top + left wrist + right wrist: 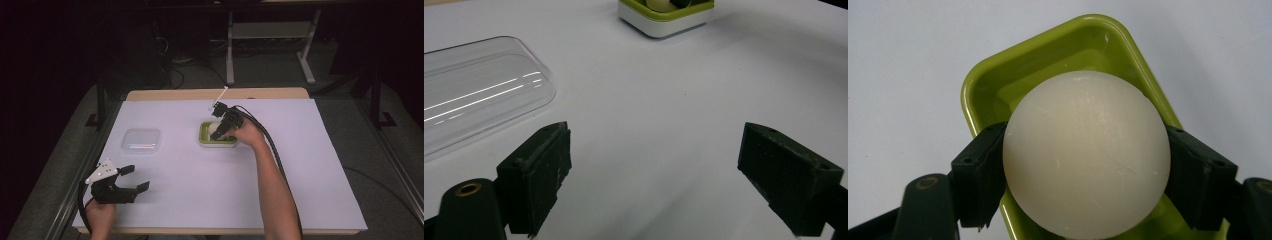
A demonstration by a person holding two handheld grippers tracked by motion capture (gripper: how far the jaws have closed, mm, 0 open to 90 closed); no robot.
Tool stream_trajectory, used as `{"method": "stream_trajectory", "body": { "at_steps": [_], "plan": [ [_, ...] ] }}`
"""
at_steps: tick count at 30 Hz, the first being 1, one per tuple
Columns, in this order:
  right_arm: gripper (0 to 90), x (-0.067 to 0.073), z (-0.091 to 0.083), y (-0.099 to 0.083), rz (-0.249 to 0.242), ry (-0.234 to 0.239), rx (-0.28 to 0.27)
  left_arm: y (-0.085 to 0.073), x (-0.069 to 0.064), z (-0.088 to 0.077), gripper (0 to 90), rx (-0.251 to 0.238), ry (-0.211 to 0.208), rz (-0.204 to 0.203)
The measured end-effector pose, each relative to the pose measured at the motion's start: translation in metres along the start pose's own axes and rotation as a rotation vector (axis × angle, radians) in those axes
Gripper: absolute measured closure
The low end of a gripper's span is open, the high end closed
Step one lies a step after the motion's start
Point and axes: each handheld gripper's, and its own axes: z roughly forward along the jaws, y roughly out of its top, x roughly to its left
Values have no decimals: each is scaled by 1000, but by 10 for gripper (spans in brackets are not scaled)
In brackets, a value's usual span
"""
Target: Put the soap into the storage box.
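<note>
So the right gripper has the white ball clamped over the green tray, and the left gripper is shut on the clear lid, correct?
Not quite. The left gripper is open and holds nothing: the left gripper view shows its jaws wide apart over bare table, with the clear lid lying apart to one side. The rest stands: the right gripper has the white ball clamped over the green tray.
</note>
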Motion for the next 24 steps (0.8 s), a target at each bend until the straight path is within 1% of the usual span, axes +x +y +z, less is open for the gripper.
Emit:
{"method": "stream_trajectory", "body": {
  "at_steps": [13, 16, 19, 22, 24],
  "plan": [
    [243, 2, 1, 1, 1, -11, -2, 0, 0, 0, 132, -3, 1, -3],
    [240, 3, 1, 1, -2, -36, 13, 0, 0, 0, 132, -1, 0, 0],
    [247, 2, -4, 1, 9, -23, -26, 0, 0, 0, 132, 0, 1, 1],
    [259, 3, -8, 1, 7, -30, -27, 0, 0, 0, 132, -3, 0, -2],
    [260, 3, -11, 0, 7, -26, -46, 0, 0, 1, 132, -4, 0, -2]
  ]
}}
